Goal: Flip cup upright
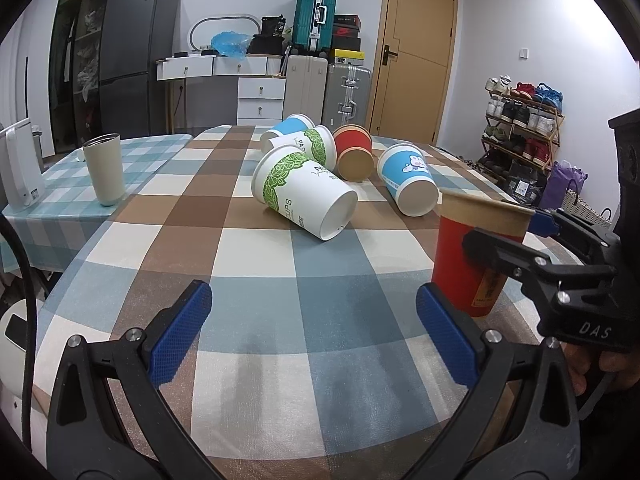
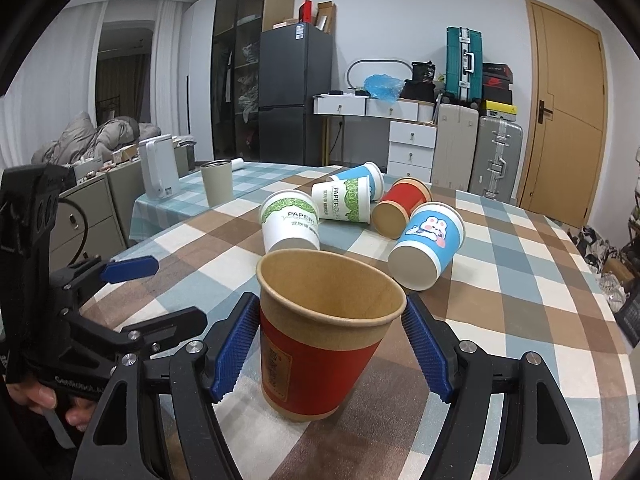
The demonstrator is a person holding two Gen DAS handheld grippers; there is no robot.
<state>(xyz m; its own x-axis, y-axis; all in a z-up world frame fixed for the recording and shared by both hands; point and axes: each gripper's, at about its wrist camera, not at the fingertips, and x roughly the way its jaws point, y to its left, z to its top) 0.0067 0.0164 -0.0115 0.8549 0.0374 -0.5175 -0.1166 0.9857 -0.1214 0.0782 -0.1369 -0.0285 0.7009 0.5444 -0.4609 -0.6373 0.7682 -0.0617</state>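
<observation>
Red cup stands upright, release under way.
Near the table's front edge, the right gripper (image 2: pixel 330 350) brackets the red cup (image 2: pixel 320 344), seemingly released; left gripper (image 1: pixel 314 330) spread, empty. Next: withdraw cleanly, then choose among the toppled cups (image 1: pixel 306 192) beyond.

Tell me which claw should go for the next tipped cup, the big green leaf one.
Left, probably. The left claw is open, empty and pointed at the green leaf cup lying on its side. The right claw brackets the upright red cup.
</observation>
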